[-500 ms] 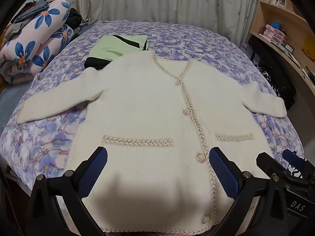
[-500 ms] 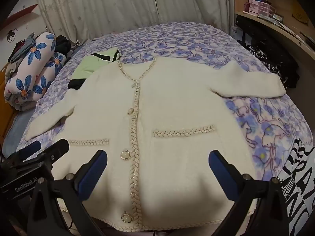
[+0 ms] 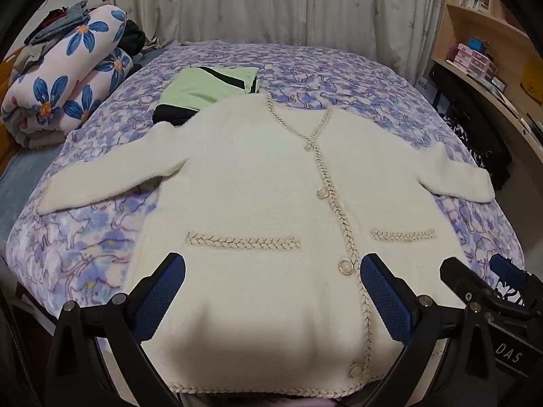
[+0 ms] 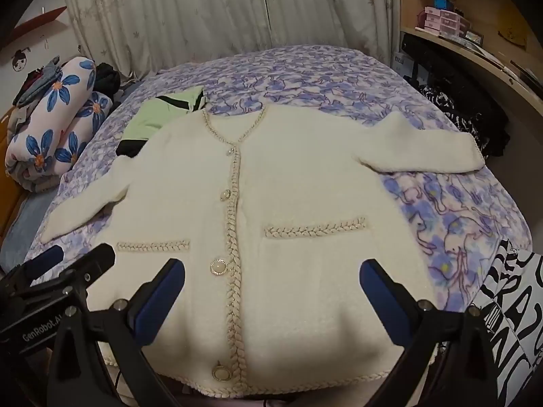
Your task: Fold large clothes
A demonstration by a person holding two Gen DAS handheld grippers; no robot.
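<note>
A: What takes up most of the view?

B: The bed [image 3: 339,68], under a blue-and-lilac patterned cover, fills both views. Pale curtains [image 3: 271,3] hang behind it, and wooden shelves [image 3: 488,30] run along its right side.

A: And where does the garment lie?

B: The cream cardigan [image 3: 258,210] lies flat on the bed, front up and buttoned, its hem at the near edge. Both sleeves stretch outward, one to each side. Braided trim runs down the front, along the hem and over two pockets.

A: Anything else on the bed?

B: A rolled quilt with blue flowers [image 3: 68,95] sits at the far left with some dark clothes heaped on top. A folded green garment with black bands [image 3: 207,88] lies beyond the cardigan's left shoulder, and the shoulder overlaps its near corner.

A: How do the tools stand?

B: The left tool [image 3: 271,298] hangs over the lower left half of the cardigan with its blue-padded fingers [image 3: 159,298] spread wide and nothing between them. The right tool [image 4: 271,298] hangs over the lower right half, also spread wide and empty. Each shows at the edge of the other's view, so they sit side by side.

A: The smallest details?

B: Pearl-like round buttons [image 3: 347,266] sit along the front trim, with one near the hem [image 4: 221,373].
</note>
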